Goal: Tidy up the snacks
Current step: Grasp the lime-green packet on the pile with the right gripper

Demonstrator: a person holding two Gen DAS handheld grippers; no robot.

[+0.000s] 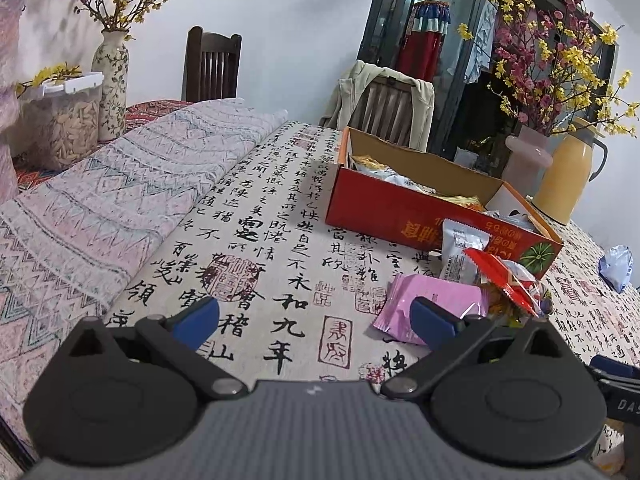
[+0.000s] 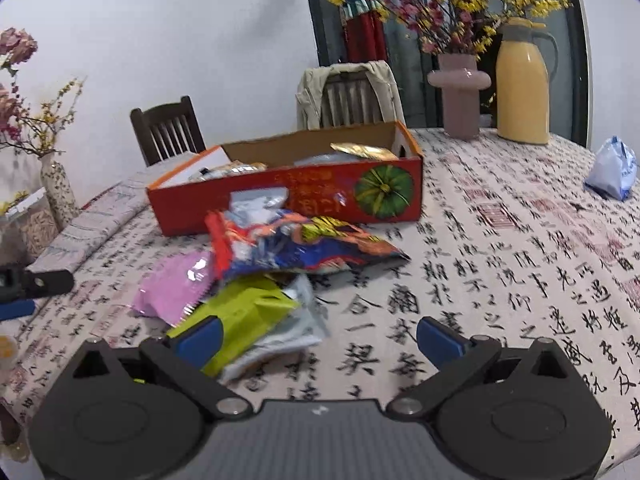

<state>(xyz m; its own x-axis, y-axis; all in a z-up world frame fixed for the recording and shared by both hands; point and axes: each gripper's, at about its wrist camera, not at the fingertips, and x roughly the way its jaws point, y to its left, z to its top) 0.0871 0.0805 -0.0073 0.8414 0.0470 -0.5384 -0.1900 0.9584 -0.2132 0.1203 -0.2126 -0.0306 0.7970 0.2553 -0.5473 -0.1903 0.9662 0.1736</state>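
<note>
- Your right wrist view is smeared with motion, so the print on the packets cannot be read; the lettering on the box front is also unclear in both views
- From your left wrist view the loose pile is partly cut off behind your own right finger and the gripper body, so only its near edge shows
- The red cardboard box (image 2: 288, 194) lies open on the table (image 2: 500, 280), with a green pumpkin picture on its front; inside you can see a gold packet (image 2: 364, 151) at the right end and several pale packets whose kind is hard to tell
- The loose snacks sit on the cloth just in front of the box: a red and blue packet (image 2: 296, 246) on top, a pink packet (image 2: 176, 286) to its left, a green packet (image 2: 244, 314) nearest you lying over a silvery one, and a grey packet (image 1: 464, 252) leaning against the box
- A pale blue bag (image 2: 614, 168) lies well apart at the right
- A clear tub (image 1: 64, 128) at the far left holds what looks like seeds
- Your left gripper (image 1: 316, 320) hangs over bare cloth, jaws spread, holding nothing
- Your right gripper (image 2: 318, 338) is spread too, its left finger over the green packet, gripping nothing
</note>
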